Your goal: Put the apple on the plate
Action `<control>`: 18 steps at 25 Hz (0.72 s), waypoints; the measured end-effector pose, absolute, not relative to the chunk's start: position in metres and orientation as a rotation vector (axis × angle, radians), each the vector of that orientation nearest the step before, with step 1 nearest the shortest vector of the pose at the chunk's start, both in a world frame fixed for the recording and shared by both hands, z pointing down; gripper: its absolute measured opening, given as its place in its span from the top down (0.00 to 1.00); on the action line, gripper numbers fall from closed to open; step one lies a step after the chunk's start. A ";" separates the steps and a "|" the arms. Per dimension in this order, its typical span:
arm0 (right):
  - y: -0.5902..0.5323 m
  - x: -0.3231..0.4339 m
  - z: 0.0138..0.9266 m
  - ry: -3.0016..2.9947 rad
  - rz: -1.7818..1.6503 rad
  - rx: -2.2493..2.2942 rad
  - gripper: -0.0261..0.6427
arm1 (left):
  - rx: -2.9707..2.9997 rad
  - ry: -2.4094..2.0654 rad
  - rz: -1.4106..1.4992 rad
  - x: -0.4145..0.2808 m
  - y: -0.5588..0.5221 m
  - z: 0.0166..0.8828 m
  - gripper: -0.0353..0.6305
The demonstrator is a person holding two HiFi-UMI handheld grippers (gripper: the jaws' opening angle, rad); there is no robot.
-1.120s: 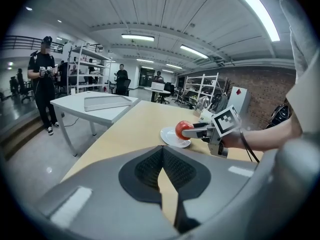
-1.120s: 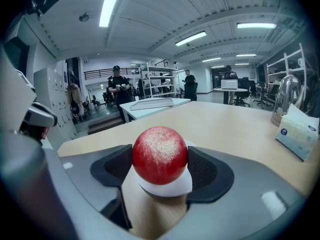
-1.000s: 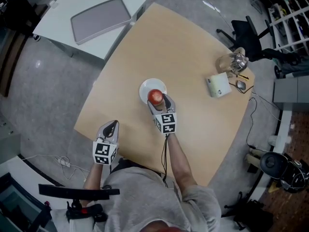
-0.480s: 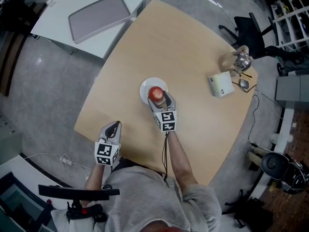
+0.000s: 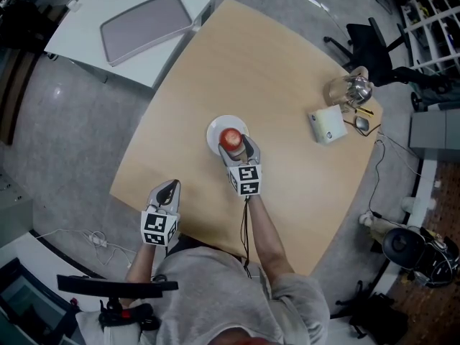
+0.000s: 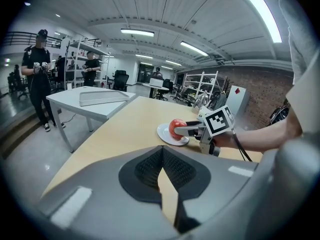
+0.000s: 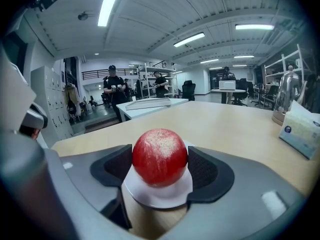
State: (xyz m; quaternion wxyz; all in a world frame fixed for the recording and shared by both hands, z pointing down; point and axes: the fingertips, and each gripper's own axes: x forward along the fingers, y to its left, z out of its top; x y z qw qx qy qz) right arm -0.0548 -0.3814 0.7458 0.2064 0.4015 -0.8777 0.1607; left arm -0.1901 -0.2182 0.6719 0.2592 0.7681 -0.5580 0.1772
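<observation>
While the right gripper clasps the red apple between its pads, the fruit hangs low over the white plate near the middle of the wooden tabletop; whether the two touch cannot be made out. The left gripper, jaws pressed together on nothing, hangs at the near left edge. A tissue box and glass kettle stand at the far right corner; beyond, a white table carries a grey tray

Floor: grey, glossy floor
Ceiling: white ribbed ceiling with long strip lights
Wall: red brick wall
Tables: curved wooden table; just beside it a white table bearing a grey tray
Shelving: metal racks
Seating: black office chair at the wooden table's far edge
</observation>
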 end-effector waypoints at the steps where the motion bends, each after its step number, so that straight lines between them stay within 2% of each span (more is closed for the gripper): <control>1: -0.381 -0.054 0.745 -2.447 0.447 1.119 0.43 | 2.083 -1.513 0.478 -0.190 -0.218 0.671 0.92; 18: -0.367 -0.050 0.718 -2.475 0.429 1.133 0.43 | 2.117 -1.550 0.458 -0.187 -0.202 0.650 0.92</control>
